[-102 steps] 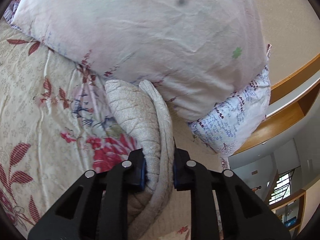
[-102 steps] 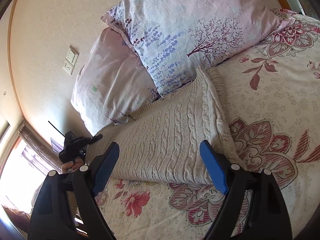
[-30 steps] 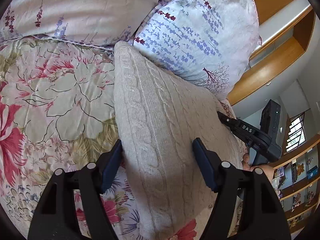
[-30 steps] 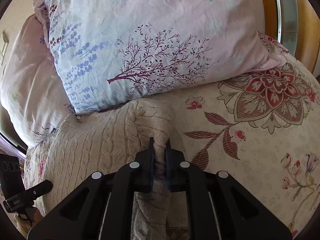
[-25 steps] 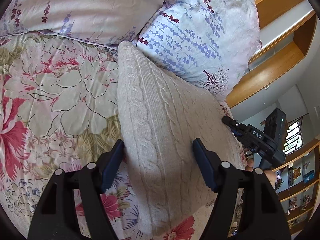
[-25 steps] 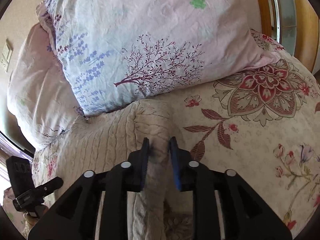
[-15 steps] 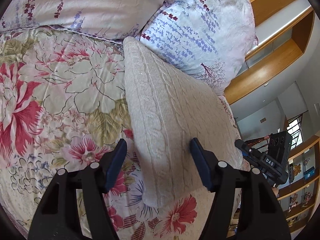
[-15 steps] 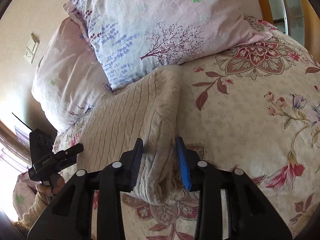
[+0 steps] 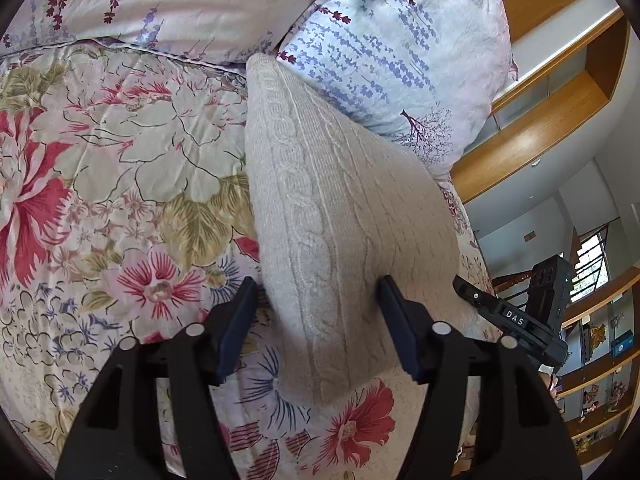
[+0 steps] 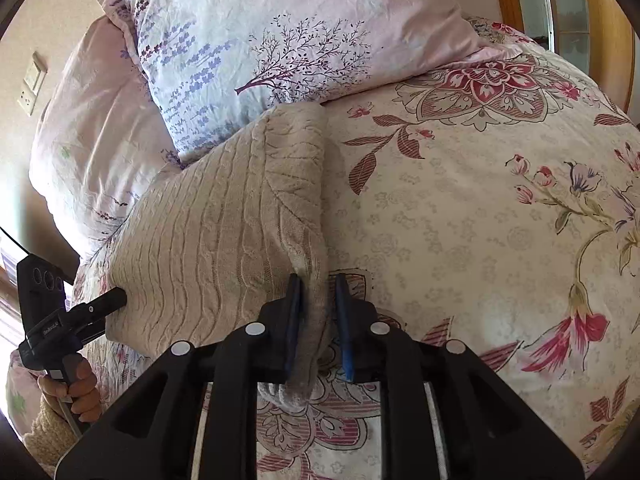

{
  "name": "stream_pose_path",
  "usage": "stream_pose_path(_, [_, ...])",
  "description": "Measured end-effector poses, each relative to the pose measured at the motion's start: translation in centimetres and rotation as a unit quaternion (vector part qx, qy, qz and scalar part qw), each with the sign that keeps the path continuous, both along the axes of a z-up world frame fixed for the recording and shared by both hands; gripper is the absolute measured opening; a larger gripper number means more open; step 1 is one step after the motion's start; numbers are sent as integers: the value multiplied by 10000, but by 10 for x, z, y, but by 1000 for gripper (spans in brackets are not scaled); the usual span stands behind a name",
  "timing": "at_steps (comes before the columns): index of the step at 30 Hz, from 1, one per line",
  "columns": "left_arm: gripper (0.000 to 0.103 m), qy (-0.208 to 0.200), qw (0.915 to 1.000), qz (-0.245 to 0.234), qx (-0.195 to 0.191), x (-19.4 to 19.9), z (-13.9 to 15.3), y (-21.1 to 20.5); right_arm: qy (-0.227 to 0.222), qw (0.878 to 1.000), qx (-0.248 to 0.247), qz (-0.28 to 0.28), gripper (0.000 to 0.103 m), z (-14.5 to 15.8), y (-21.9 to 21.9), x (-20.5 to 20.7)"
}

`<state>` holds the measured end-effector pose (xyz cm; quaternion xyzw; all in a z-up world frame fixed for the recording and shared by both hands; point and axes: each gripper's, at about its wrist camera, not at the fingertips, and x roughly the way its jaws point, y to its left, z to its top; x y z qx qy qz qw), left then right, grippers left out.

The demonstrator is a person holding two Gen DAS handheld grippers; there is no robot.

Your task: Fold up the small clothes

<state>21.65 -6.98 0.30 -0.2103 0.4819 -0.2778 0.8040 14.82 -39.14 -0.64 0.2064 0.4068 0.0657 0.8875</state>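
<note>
A folded beige cable-knit sweater [image 9: 332, 216] lies on the floral bedspread, its far end against the pillows. My left gripper [image 9: 316, 324] is open, its fingers set wide on either side of the sweater's near corner. In the right wrist view the sweater [image 10: 216, 216] shows its folded right edge. My right gripper [image 10: 318, 320] is partly closed around that edge near its front corner; a small gap shows on the right side, so I cannot tell whether it pinches the knit. Each gripper shows in the other's view, the right [image 9: 516, 320] and the left [image 10: 72, 312].
Two pale floral pillows [image 10: 256, 40] [image 10: 92, 128] lean at the head of the bed behind the sweater. The flowered bedspread [image 10: 480, 216] spreads out to the right. A wooden headboard and shelves [image 9: 560, 92] stand beyond the pillows.
My right gripper let go of the sweater's edge, drew back along it, and its jaws have narrowed around the front end. My left gripper stayed open and pulled back a little.
</note>
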Motion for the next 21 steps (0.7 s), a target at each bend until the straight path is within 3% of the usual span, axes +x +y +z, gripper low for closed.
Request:
stream_pose_path(2, [74, -28, 9999, 95, -136, 5, 3, 7, -25, 10000, 66, -48, 48, 7, -5, -2])
stream_pose_path(5, [81, 29, 9992, 211, -349, 18, 7, 13, -254, 9984, 488, -87, 68, 18, -16, 1])
stream_pose_path(8, [81, 136, 9987, 245, -418, 34, 6, 13, -192, 9956, 916, 14, 71, 20, -22, 21])
stream_pose_path(15, [78, 443, 9964, 217, -694, 60, -5, 7, 247, 9922, 1199, 218, 71, 7, -21, 73])
stream_pose_path(21, [73, 444, 9960, 91, -776, 69, -6, -2, 430, 9878, 1427, 450, 72, -8, -21, 86])
